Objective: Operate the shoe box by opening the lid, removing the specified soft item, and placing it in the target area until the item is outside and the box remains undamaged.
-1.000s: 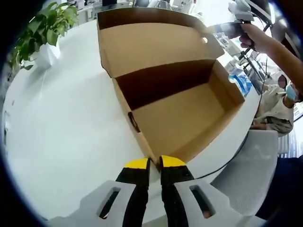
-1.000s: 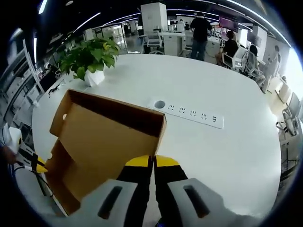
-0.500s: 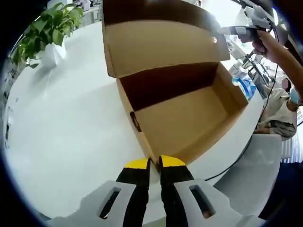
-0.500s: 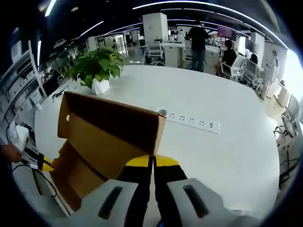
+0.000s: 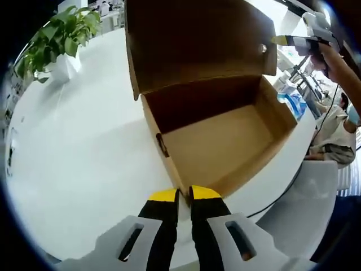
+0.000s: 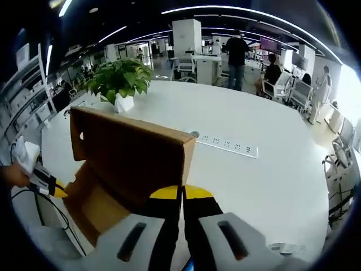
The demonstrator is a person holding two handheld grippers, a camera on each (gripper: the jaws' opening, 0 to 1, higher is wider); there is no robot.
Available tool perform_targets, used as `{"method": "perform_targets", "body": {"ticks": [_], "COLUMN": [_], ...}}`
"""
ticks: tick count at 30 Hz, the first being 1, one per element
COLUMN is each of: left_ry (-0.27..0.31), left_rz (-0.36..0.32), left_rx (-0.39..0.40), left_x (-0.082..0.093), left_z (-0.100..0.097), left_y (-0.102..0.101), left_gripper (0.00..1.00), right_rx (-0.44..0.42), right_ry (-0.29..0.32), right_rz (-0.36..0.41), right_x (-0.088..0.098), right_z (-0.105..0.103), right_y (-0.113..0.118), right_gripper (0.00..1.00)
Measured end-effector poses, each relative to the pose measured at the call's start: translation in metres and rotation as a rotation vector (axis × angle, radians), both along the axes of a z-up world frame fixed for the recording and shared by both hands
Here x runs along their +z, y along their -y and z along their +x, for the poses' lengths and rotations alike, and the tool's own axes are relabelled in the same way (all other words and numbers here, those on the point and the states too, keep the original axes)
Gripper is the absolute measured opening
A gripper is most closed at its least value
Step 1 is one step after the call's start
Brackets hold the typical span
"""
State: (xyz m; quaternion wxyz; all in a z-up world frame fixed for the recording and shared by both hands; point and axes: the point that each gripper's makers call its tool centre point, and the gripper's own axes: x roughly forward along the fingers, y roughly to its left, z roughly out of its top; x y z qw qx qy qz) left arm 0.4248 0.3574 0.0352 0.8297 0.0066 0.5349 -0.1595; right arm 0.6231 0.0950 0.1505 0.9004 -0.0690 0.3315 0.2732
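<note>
The cardboard shoe box (image 5: 223, 149) sat on the white table (image 5: 73, 158), its lid (image 5: 197, 42) tipped up toward twelve o'clock. The left gripper (image 5: 184, 195) had its jaws pressed together on the box's near corner, apparently to pin the box down. The right gripper (image 6: 181, 193), jaws also pinched tight, gripped the lid's edge to hold it up, the potted plant (image 6: 119, 82) standing at eleven o'clock. The box floor looked bare; I saw no soft item, so I could not tell where it lay
</note>
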Motion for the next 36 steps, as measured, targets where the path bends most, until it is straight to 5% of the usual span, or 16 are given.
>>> {"method": "perform_targets", "body": {"ticks": [36], "left_ry": [0.091], "left_rz": [0.018], "left_rx": [0.036], "left_x": [0.001], "left_z": [0.0], "left_y": [-0.001], "left_gripper": [0.04], "right_rx": [-0.001], "right_ry": [0.05], "right_rz": [-0.046], "right_x": [-0.003], "right_z": [-0.075], "right_y": [0.007], "right_gripper": [0.0]}}
